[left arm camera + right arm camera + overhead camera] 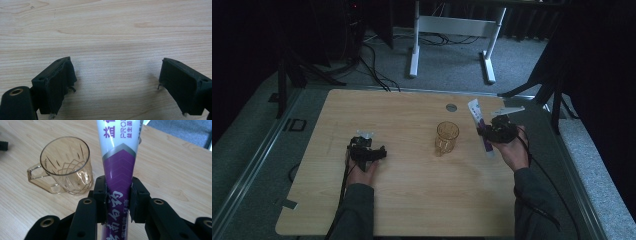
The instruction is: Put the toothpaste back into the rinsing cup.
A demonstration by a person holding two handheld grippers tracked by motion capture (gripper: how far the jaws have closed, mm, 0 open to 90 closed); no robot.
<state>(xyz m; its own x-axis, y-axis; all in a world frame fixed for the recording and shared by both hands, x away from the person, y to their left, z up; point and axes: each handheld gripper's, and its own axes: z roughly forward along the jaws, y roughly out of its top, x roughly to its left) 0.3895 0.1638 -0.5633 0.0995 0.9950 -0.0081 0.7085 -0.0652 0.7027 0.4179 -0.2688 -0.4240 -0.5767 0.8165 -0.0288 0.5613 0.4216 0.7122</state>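
A white and purple toothpaste tube (117,170) stands between the jaws of my right gripper (117,200), which is shut on its purple part. In the high view this tube (478,120) sticks up and to the left from the right gripper (492,131) at the table's right side. An amber glass mug (446,137) stands upright mid-table, just left of the tube; the right gripper view shows the mug (65,165) with its handle pointing left. My left gripper (368,142) rests at the left, and its jaws (115,82) stand wide open over bare wood.
The wooden table (402,200) has a round grey grommet (451,107) near its far edge. Behind the table stand a white desk frame (452,30) and loose cables on grey carpet. Dark stands flank both far corners.
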